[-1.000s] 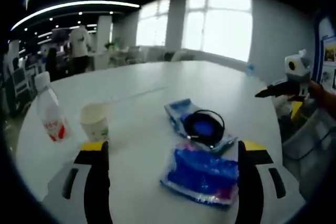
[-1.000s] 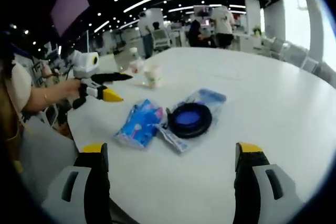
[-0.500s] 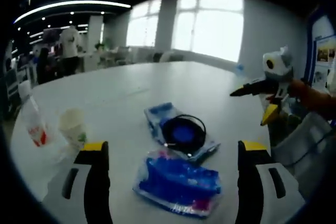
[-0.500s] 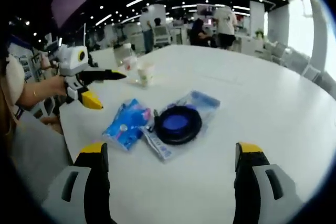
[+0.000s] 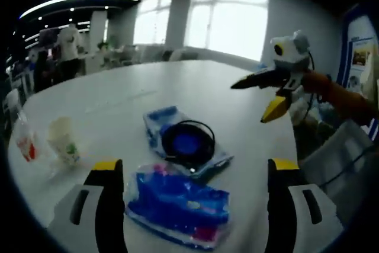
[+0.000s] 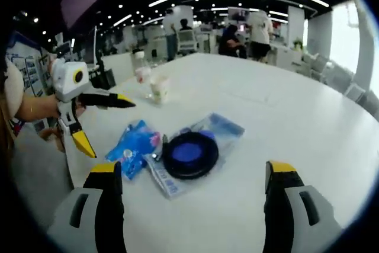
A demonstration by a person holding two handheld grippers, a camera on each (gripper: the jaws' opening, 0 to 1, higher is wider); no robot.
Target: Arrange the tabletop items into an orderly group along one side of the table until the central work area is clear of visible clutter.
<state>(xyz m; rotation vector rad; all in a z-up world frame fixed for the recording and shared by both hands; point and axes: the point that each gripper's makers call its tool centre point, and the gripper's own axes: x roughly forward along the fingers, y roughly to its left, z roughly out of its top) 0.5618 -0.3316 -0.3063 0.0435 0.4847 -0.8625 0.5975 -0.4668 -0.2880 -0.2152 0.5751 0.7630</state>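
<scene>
A black ring [image 5: 186,141] lies on a clear blue packet [image 5: 160,119] near the middle of the white table [image 5: 118,96]. A crinkly blue packet [image 5: 177,205] lies just in front of it, between the jaws of my open left gripper [image 5: 192,167]. A paper cup [image 5: 62,146] and a small bottle [image 5: 23,140] stand at the left. My right gripper [image 5: 251,100] hangs open over the table's right edge. In the right gripper view, the ring [image 6: 190,153], the crinkly packet [image 6: 135,145], the cup [image 6: 159,87] and the bottle [image 6: 141,74] show ahead of my open right gripper [image 6: 194,167]. The left gripper [image 6: 112,128] hovers open at the left.
The table's curved edge [image 6: 77,164] runs close below the packets. A grey chair back [image 5: 343,158] sits at the right. People [image 6: 257,28] and desks fill the room behind. Bare tabletop [image 6: 308,105] stretches beyond the ring.
Both cameras have swung, so the cup and bottle sit further left in the left gripper view. Each gripper has come closer to the packets. Nothing on the table was touched.
</scene>
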